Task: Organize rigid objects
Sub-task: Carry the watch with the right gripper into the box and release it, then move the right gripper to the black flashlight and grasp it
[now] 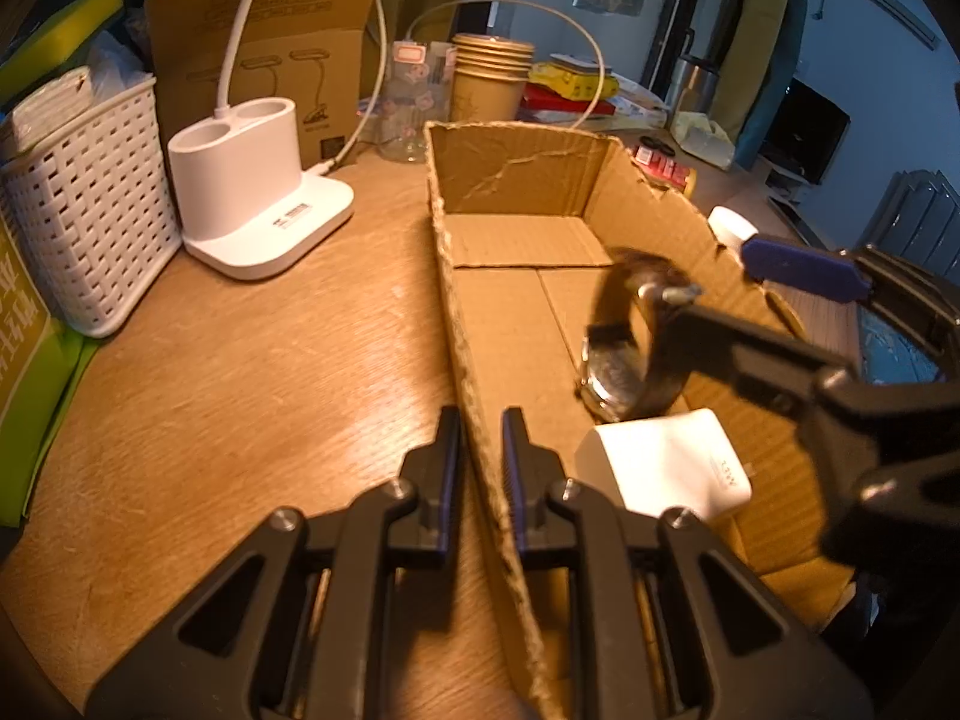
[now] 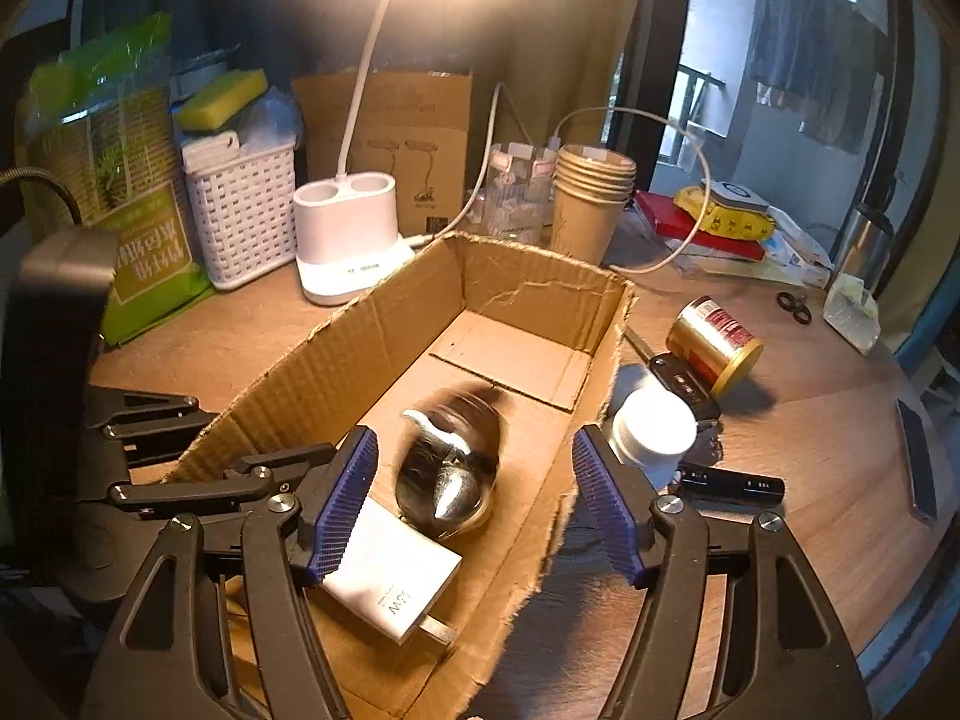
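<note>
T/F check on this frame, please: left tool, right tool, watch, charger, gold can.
1. The left tool is clamped on the cardboard box wall. True.
2. The right tool grips the watch. False: its jaws stand open and the blurred watch is free between them, over the box.
3. A white charger lies inside the box. True.
4. The gold can is inside the box. False: it lies on its side on the table, outside the box.
5. The paper cups are scattered. False: they stand stacked behind the box.
</note>
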A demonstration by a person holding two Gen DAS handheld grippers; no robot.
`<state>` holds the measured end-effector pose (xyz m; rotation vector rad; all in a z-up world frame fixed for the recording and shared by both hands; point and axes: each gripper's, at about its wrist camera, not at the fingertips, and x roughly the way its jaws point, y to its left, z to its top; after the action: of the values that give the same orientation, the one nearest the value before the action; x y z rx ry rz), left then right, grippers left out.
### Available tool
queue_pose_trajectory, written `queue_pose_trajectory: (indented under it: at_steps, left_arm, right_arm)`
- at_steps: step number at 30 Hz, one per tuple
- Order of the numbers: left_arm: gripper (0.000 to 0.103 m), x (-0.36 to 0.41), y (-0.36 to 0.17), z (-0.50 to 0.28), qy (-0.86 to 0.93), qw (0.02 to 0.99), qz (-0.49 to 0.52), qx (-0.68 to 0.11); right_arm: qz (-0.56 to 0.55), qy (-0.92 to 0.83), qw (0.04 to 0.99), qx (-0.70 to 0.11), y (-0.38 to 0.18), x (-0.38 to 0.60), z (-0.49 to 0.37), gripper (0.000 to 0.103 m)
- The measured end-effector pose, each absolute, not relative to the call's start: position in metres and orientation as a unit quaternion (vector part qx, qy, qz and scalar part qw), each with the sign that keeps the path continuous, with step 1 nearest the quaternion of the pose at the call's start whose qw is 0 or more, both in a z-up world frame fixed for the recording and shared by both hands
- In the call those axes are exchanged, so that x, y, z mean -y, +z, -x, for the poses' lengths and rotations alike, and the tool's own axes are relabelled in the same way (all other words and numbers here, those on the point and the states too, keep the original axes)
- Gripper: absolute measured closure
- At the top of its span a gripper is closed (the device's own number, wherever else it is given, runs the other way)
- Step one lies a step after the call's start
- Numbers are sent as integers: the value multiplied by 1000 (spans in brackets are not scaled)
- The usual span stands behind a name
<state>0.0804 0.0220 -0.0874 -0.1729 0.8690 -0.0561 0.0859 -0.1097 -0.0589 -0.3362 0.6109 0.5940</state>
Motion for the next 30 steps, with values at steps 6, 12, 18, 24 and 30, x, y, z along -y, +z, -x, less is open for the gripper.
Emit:
queue_pose_trajectory:
  at_steps: [6, 12, 18, 24, 30]
  left_arm:
    - [88, -22, -88, -81, -27, 903, 83, -421]
    - [88, -22, -88, -81, -27, 903, 83, -421]
    - [88, -22, -88, -81, -27, 903, 83, -421]
    - [88, -22, -88, -81, -27, 903, 83, -421]
    - [88, -22, -88, -81, -27, 903, 83, -421]
  right_arm:
    - [139, 282, 905, -285, -49, 126, -85, 32]
    - [114, 266, 917, -274, -38, 149, -88, 32]
    - [88, 245, 926, -275, -36, 171, -97, 32]
    - [69, 225, 931, -280, -40, 188, -107, 32]
    - [56, 206, 933, -288, -47, 203, -117, 32]
